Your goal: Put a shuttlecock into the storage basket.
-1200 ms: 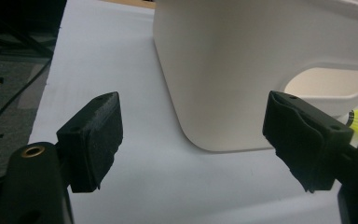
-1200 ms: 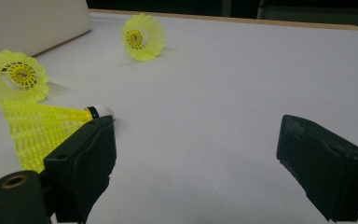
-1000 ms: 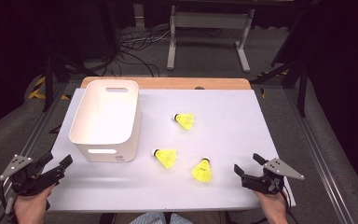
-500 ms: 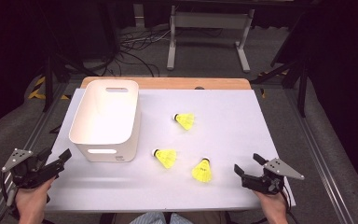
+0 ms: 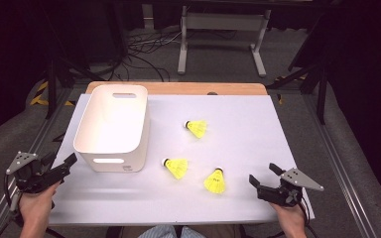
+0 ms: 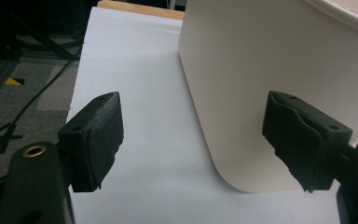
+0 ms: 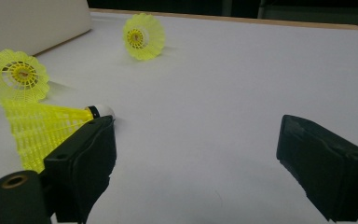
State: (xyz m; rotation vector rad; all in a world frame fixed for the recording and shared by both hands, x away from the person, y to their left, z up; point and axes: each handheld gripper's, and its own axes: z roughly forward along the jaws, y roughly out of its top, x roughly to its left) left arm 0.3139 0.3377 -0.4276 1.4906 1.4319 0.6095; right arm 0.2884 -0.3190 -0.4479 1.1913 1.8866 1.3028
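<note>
A white handled bin (image 5: 111,126) stands on the left of the white tabletop (image 5: 238,114). Three yellow shuttlecocks lie to its right: one mid-table (image 5: 197,127), one by the bin's near corner (image 5: 176,167), one nearest the front (image 5: 215,180). My left gripper (image 5: 58,160) is open at the front left, just short of the bin's near-left corner. In the left gripper view its jaws (image 6: 198,135) frame the bin wall (image 6: 261,70). My right gripper (image 5: 263,173) is open at the front right. Its jaws (image 7: 203,161) hold nothing, and the nearest shuttlecock (image 7: 42,128) lies by the left jaw.
A wooden strip (image 5: 178,88) edges the table's far side. Metal rails (image 5: 337,168) run along both sides. Cables (image 5: 144,49) and stand legs (image 5: 183,49) lie on the floor beyond. Open tabletop stretches between the shuttlecocks and the right edge.
My left gripper has crept forward and a little up toward the bin's near corner. The right gripper, the bin and the shuttlecocks have stayed put.
</note>
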